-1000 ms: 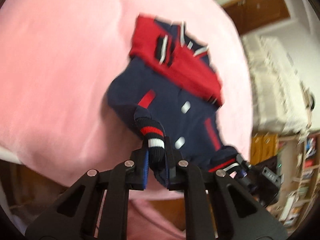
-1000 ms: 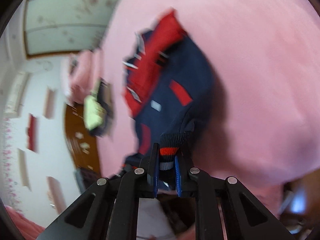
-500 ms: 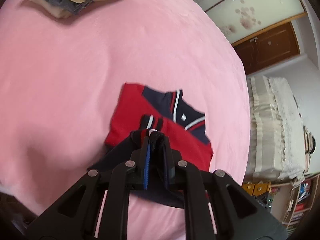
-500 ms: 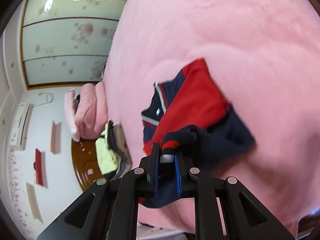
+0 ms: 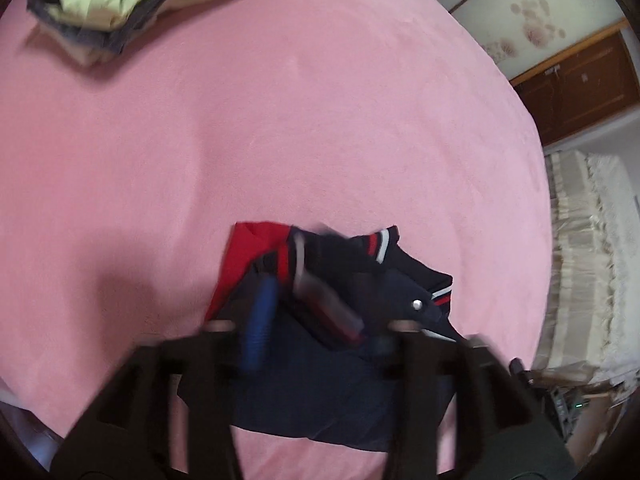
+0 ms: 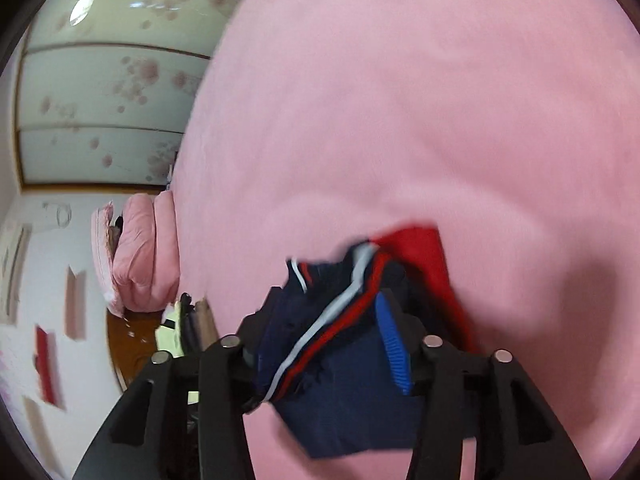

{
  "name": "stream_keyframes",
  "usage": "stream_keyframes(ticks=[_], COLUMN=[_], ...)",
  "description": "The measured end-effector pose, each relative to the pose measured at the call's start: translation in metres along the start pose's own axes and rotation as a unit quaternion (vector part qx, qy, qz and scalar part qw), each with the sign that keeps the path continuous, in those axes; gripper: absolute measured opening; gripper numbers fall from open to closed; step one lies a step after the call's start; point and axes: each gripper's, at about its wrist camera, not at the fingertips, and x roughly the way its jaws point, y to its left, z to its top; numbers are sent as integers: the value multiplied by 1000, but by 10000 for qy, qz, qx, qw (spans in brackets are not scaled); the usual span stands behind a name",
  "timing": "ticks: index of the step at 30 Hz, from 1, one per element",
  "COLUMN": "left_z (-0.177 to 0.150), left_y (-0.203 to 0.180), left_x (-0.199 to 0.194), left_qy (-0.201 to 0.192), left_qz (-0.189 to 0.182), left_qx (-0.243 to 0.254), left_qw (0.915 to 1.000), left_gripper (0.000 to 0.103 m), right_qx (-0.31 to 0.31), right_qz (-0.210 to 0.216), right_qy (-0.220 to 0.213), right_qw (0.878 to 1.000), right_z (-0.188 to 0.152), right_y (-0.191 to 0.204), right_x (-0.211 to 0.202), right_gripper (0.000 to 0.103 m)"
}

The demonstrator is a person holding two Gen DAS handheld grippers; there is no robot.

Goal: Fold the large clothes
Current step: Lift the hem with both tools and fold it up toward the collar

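Jacket hem, lifted a second earlier, lay folded over its red top; left gripper and right gripper jaws were opening, releasing the striped hem.

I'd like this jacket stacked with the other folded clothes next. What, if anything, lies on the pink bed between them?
Nothing visible: only bare pink bed separates the jacket from the folded pile at its far edge.

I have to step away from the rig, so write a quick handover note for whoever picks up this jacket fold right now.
Left tool: jaws opening, striped hem lies loose between them.
Right tool: jaws opening, hem between them, no grip.
Jacket: on the pink bed cover, bottom folded up over the red top.
Stack of folded clothes: far corner.
Left: withdraw both tools, neaten the fold, possibly add it to the stack.
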Motion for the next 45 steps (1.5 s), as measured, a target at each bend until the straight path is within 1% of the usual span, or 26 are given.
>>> stream_keyframes(ticks=[2, 4, 6, 7, 8, 9, 10, 11, 13, 15, 17, 19, 24, 26, 28, 31, 32, 34, 35, 39, 40, 41, 42, 43, 44, 45], left_z=[-2, -9, -17, -23, -30, -36, -43, -50, -63, -72, -76, -75, -59, -50, -43, -35, -33, -31, -31, -30, -28, -21, -18, -14, -7, -4], left_y=[-12, -30, -45, -52, -59, -63, -66, -70, -73, -73, -70, -70, -69, -65, -60, -47, -42, -35, -31, -15, -13, -11, -6, 1, 16, 26], left_x=[-9, -9, -3, 1, 5, 10, 16, 26, 46, 64, 80, 90, 99, 104, 110, 116, 116, 115, 113, 107, 102, 98, 93, 90, 87, 86], left_qy=[-138, -7, 150, 212, 251, 302, 427, 702, 1124, 1378, 1505, 1584, 1457, 1412, 1390, 1462, 1465, 1458, 1444, 1463, 1244, 903, 675, 579, 706, 798], left_qz=[87, 277, 510, 627, 730, 785, 797, 716, 607, 662, 659, 577, 301, 264, 326, 134, 38, -71, -77, -236, 106, 652, 1013, 1147, 941, 769], left_qx=[207, 606, 972, 1169, 1399, 1569, 1738, 1935, 2199, 2389, 2452, 2463, 2300, 2212, 2147, 1811, 1724, 1642, 1604, 1561, 1729, 1957, 2092, 2087, 1807, 1576], left_qw=[9997, 9978, 9938, 9909, 9871, 9840, 9806, 9760, 9671, 9589, 9554, 9544, 9618, 9646, 9662, 9724, 9741, 9756, 9764, 9766, 9770, 9743, 9703, 9695, 9765, 9813], left_gripper=[59, 59, 59, 59, 59, 59, 59, 58, 46, 31, 28, 28, 28, 24, 16, 13, 12, 10, 4, 1, 1, 1, 1, 1, 1, 1], right_qx=[-378, -684, -950, -1056, -1227, -1433, -1698, -2031, -2682, -3221, -3518, -3600, -3190, -3236, -3369, -3307, -3260, -3133, -2985, -2509, -2474, -2372, -2134, -1884, -1665, -1550], right_qz=[-105, -235, -302, -319, -339, -370, -462, -539, -603, -595, -551, -497, -455, -495, -627, -686, -681, -699, -651, -728, -974, -1193, -1242, -1163, -1012, -1038], right_qy=[-79, -86, 99, 183, 298, 427, 604, 828, 1272, 1673, 1953, 2101, 2116, 2012, 1903, 1864, 1804, 1714, 1646, 1166, 920, 696, 534, 441, 416, 346], right_qw=[9992, 9973, 9950, 9937, 9914, 9881, 9825, 9742, 9530, 9299, 9138, 9076, 9227, 9232, 9200, 9226, 9255, 9314, 9379, 9582, 9596, 9616, 9676, 9742, 9800, 9818], right_z=[4, 10, 8, 6, 3, -1, -7, -16, -38, -63, -86, -101, -94, -94, -96, -85, -81, -72, -65, -37, -32, -24, -15, -8, -4, -3], right_y=[7, 13, 14, 15, 20, 25, 30, 36, 47, 53, 53, 47, 46, 51, 57, 57, 55, 49, 44, 19, 15, 7, -3, -13, -19, -22], right_x=[-1, -1, 2, 2, 3, 6, 12, 19, 32, 46, 57, 66, 99, 112, 126, 128, 128, 130, 130, 116, 114, 105, 95, 85, 80, 76], right_gripper=[48, 48, 48, 45, 36, 32, 29, 23, 19, 17, 12, 10, 7, 7, 7, 4, 1, 1, 1, 0, 0, 0, 0, 0, 0, 0])
